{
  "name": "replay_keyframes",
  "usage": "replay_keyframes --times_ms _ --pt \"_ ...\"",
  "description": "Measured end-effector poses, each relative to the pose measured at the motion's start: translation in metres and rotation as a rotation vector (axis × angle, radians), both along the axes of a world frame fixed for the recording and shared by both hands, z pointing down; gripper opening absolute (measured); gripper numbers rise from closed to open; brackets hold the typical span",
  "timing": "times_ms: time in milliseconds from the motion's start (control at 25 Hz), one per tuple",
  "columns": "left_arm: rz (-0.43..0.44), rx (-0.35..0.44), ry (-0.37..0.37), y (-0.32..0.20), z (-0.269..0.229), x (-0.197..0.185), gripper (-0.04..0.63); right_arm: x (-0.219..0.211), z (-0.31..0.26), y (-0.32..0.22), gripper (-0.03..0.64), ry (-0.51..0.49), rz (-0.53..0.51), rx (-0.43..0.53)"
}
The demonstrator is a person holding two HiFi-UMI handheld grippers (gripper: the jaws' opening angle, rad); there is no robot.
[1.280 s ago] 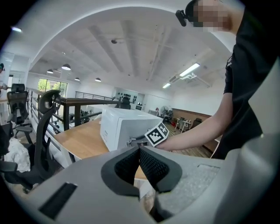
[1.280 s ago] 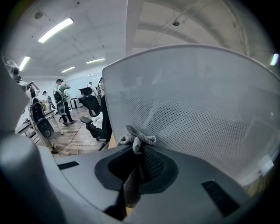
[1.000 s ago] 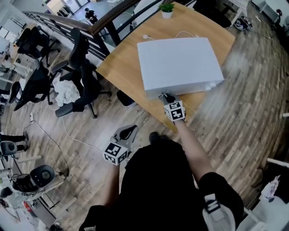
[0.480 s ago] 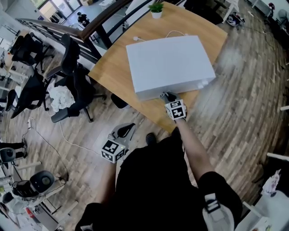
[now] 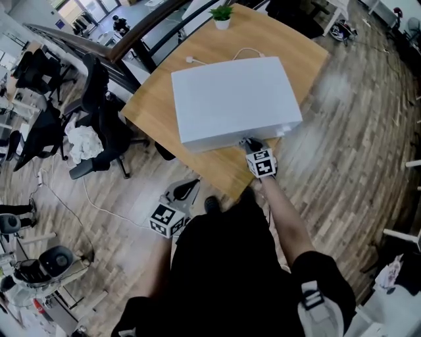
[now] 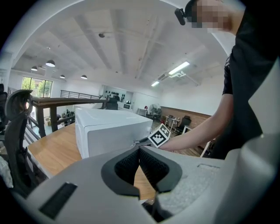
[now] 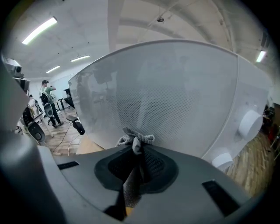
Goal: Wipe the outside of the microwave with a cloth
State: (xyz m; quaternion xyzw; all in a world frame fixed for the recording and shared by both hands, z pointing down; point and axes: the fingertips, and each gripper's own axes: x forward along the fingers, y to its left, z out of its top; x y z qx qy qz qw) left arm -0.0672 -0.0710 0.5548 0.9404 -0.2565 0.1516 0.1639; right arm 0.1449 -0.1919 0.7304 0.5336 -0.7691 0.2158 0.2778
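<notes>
Left gripper (image 5: 186,191) low, off the desk's (image 5: 150,99) near edge, over floor; jaws pressed together, nothing between. Right gripper (image 5: 248,143) clenched on grey cloth (image 7: 136,139), cloth bunched against the mesh door, low down. White microwave (image 5: 230,95) mid-desk, door facing near edge. Potted plant (image 5: 222,14) at far corner

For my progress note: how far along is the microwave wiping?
Done: the right gripper has the cloth clamped. In hand: cloth held at the front of the microwave. Left: probably top and sides; no wiped area shows. The left gripper hangs shut, empty.
</notes>
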Motion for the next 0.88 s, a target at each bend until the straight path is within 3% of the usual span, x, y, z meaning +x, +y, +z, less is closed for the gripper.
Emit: replay_keyframes --times_ms 480,640,880 --pt "-0.053 -0.034 0.015 0.002 0.006 0.059 0.0 0.079 0.01 0.002 0.025 0.021 0.036 -0.015" --pt "-0.071 -0.022 0.026 0.001 0.006 0.079 0.0 0.094 -0.002 -0.005 0.025 0.031 0.016 0.037" --pt "-0.095 -0.02 0.038 0.005 0.008 0.104 0.0 0.108 0.014 0.004 0.025 0.003 0.014 -0.027"
